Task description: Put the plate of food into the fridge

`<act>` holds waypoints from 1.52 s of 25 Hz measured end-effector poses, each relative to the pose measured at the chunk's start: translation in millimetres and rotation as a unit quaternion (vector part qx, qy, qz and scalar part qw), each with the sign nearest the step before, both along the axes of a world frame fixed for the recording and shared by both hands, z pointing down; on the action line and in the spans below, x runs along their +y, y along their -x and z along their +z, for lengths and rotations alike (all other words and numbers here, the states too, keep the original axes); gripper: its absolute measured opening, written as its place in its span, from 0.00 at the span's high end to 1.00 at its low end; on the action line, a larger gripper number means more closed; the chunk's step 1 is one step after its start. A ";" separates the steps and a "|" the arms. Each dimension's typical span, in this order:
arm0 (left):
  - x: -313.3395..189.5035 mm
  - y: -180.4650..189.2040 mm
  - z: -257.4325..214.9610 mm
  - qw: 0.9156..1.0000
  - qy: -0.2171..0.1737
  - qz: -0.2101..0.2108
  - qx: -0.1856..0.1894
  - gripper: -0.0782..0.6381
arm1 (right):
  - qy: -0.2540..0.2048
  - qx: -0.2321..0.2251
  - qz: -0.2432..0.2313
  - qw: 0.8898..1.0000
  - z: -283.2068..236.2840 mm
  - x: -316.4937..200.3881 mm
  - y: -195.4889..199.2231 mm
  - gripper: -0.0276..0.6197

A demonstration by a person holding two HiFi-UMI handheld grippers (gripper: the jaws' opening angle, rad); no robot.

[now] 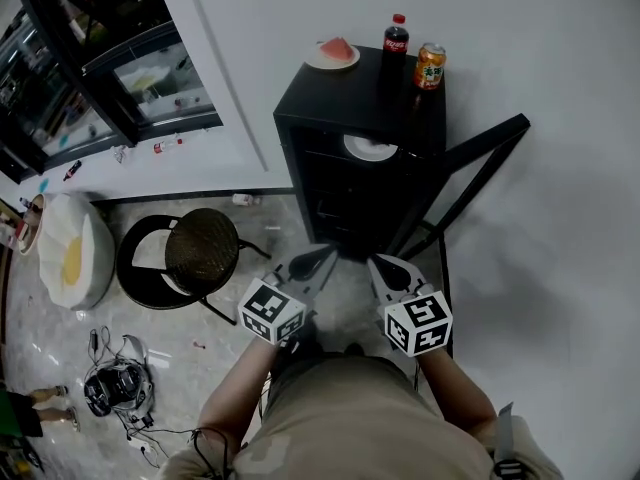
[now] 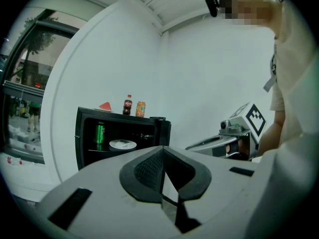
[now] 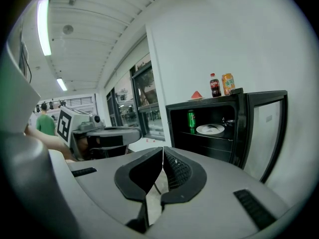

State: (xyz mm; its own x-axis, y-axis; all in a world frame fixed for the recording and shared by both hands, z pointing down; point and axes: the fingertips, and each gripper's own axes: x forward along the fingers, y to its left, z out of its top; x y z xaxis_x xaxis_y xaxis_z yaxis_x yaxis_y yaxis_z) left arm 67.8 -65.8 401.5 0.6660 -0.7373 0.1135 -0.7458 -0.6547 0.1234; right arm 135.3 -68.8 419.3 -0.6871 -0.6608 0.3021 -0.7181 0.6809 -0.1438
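- Left claw (image 1: 322,258): pressed together, empty.
- Right claw (image 1: 383,268): pressed together, empty.
- Plate (image 1: 370,148): inside open fridge (image 1: 330,98), near green can (image 2: 99,132).
- Cola bottle (image 1: 396,38), orange can (image 1: 430,66): atop fridge.

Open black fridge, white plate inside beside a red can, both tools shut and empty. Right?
The can beside the round white plate is green, not red; the right gripper view shows it. The black fridge is open; left tool and right tool are shut, empty.

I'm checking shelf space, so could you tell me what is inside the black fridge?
A white plate and a green can sit on its upper shelf; below is too dark to tell.
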 end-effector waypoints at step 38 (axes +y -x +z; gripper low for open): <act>-3.4 18.0 -13.7 0.999 -0.020 -0.030 0.020 0.88 | -0.044 0.017 0.063 0.997 -14.0 -6.2 -11.3 0.92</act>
State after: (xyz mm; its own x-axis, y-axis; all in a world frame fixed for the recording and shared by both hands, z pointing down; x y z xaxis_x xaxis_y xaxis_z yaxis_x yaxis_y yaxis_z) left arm 49.8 -69.2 387.8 0.6247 -0.7788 0.0569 -0.7781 -0.6147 0.1295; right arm 146.6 -75.0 405.4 -0.5870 -0.7665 0.2606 -0.8025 0.5934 -0.0623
